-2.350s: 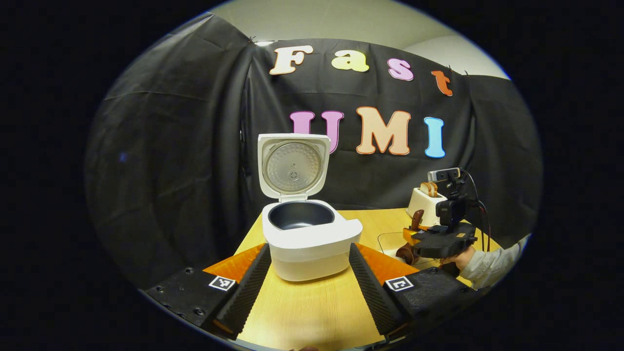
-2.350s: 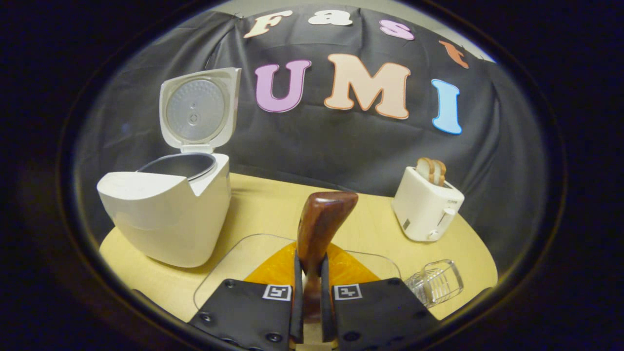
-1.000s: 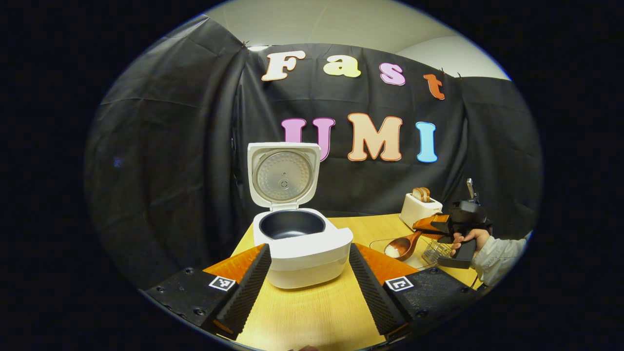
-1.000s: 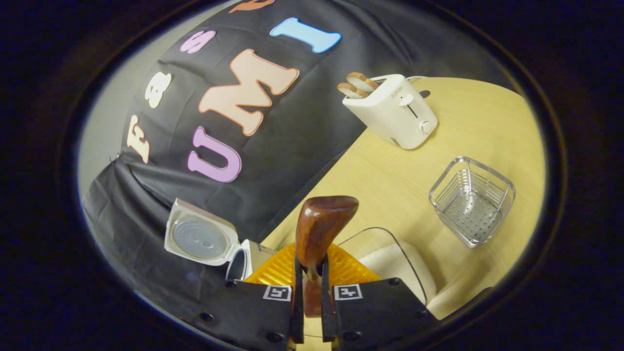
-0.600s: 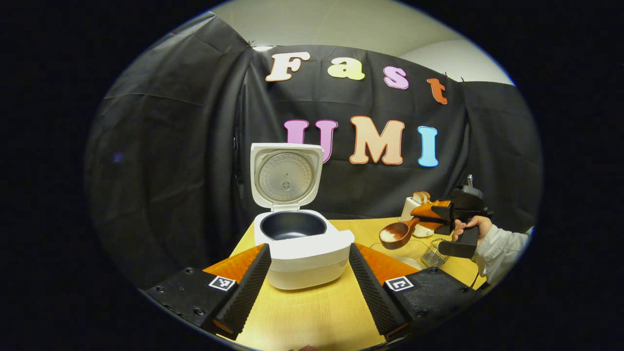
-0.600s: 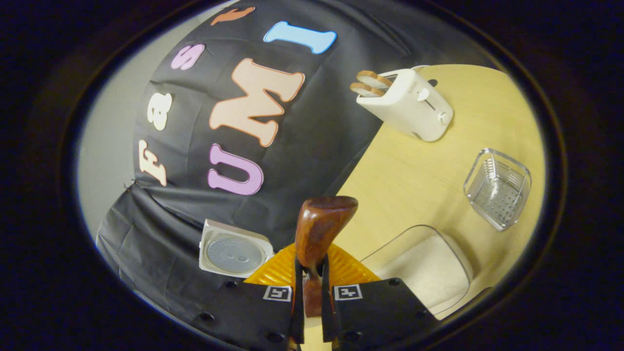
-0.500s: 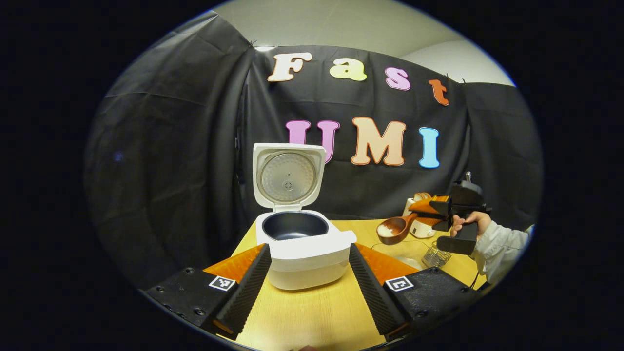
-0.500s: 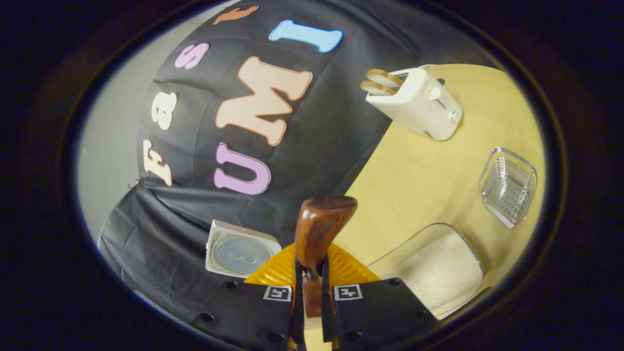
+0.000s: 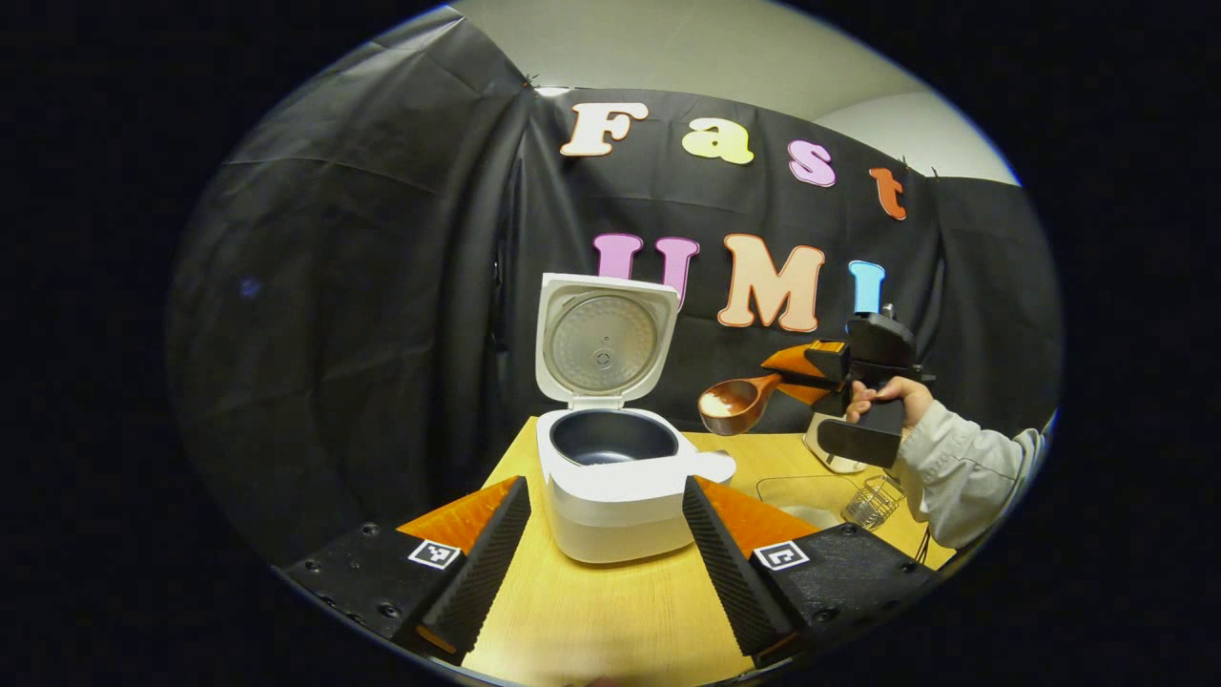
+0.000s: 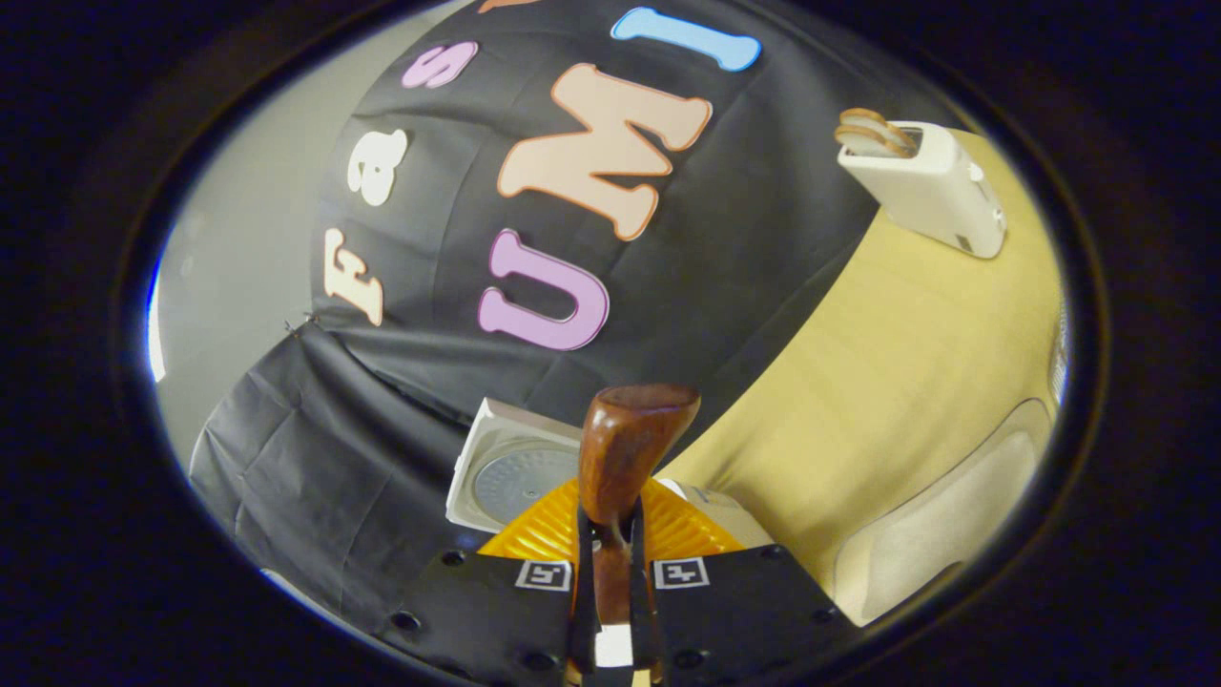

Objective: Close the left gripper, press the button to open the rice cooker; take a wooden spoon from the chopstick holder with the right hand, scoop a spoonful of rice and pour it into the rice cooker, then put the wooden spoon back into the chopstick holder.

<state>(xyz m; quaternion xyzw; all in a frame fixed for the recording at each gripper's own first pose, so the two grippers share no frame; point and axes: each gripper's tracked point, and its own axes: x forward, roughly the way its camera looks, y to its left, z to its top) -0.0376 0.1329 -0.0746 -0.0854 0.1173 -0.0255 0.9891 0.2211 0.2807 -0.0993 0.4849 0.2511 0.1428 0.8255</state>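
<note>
The white rice cooker (image 9: 620, 482) stands on the wooden table with its lid (image 9: 604, 341) upright and its dark inner pot bare. My left gripper (image 9: 601, 544) is open, low in front of the cooker, one finger on each side of it. In the left gripper view, my right gripper (image 9: 796, 374) hangs in the air right of the cooker, shut on the wooden spoon (image 9: 736, 404), whose bowl carries white rice just above and right of the pot. In the right gripper view, both fingers of my right gripper (image 10: 610, 563) press on the spoon (image 10: 625, 458), and the cooker lid (image 10: 510, 477) lies behind it.
A clear dish of rice (image 9: 811, 496) and the clear chopstick holder (image 9: 873, 503) sit on the table at the right. A white toaster (image 10: 930, 191) with bread stands farther back. A hand and a grey sleeve (image 9: 959, 468) hold the right gripper.
The right gripper has lifted the rice-filled spoon out of the dish and carried it up and left toward the open cooker. The left gripper has stayed open, shifting slightly.
</note>
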